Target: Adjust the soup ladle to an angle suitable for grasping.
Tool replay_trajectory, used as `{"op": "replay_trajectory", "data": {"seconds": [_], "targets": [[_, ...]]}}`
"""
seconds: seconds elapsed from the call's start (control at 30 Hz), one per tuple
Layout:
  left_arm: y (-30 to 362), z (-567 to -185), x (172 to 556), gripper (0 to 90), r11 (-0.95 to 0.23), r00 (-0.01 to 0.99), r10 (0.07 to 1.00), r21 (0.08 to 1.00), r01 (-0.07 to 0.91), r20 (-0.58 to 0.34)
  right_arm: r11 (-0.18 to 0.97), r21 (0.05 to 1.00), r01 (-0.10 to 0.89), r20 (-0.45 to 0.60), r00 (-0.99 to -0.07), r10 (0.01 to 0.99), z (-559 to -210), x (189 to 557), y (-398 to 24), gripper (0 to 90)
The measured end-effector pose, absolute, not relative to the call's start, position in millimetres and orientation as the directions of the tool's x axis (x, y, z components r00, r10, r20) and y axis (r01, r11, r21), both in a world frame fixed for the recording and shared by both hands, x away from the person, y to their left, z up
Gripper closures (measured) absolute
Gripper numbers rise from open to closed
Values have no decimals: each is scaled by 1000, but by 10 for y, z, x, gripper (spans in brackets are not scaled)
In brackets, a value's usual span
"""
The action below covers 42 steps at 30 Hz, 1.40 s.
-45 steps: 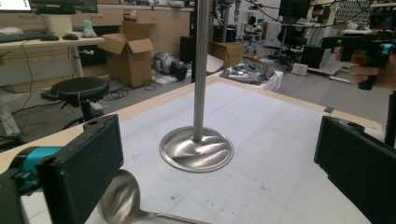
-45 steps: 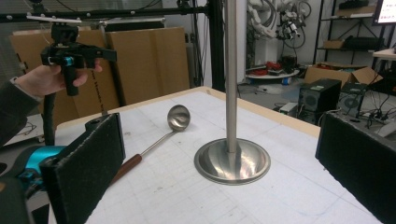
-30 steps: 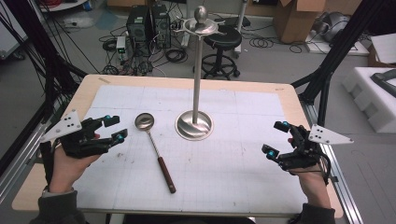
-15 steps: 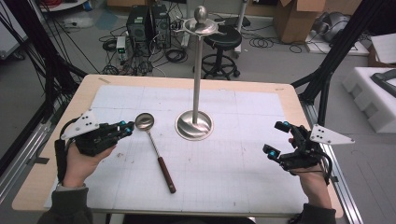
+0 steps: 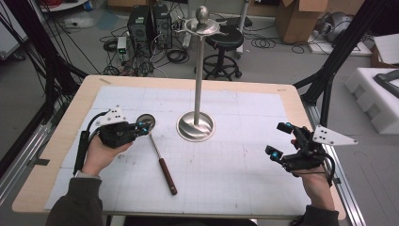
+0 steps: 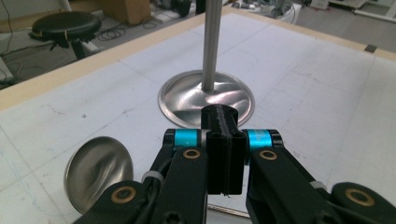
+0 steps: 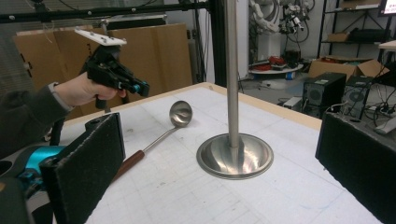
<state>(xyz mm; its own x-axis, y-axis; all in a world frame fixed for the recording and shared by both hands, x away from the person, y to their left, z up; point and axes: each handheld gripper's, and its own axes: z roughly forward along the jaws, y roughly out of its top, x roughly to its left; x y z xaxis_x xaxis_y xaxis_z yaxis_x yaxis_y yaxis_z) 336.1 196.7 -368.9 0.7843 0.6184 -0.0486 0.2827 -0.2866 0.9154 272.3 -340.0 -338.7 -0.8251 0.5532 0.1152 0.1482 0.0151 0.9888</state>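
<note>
A steel ladle [image 5: 160, 157] with a dark red-brown handle lies on the white mat, its bowl [image 5: 145, 121] toward the far left. My left gripper [image 5: 141, 126] hovers just over the bowl end. Its jaws are pressed together with nothing between them, and the left gripper view has the shut left gripper [image 6: 223, 116] beside the ladle bowl [image 6: 98, 165]. A tall steel stand [image 5: 195, 126] rises mid-table. My right gripper [image 5: 277, 139] rests near the right edge, open and empty. From the right gripper [image 7: 222, 140] I see the stand [image 7: 233, 156], the ladle [image 7: 180, 114] and the left gripper [image 7: 140, 87].
The white gridded mat [image 5: 235, 174] covers most of the wooden table [image 5: 56, 141]. Beyond the far edge are a black stool [image 5: 226, 40], computer cases [image 5: 146, 23] and cables on the floor. White foam blocks [image 5: 376, 99] sit off to the right.
My left gripper has moved right and down to the ladle's bowl, and its jaws have gone from open to shut. The right gripper has stayed still.
</note>
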Motion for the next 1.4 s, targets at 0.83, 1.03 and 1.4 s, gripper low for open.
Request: {"op": "replay_trajectory", "data": {"seconds": [0.83,1.03,1.4], "targets": [[1774,-4139,3803,899,-403,743,669,830,386,-22,31,985,168,124,-828,546,-3409,2758,-3337,3],[1758,-4231,3881,899,-416,736,677,810,413,-29,38,984,176,127,-825,551,-3418,2773,-3341,3],[1796,-4385,4007,900,-445,736,676,780,440,-29,42,984,171,122,-833,539,-3419,2778,-3312,3]]}}
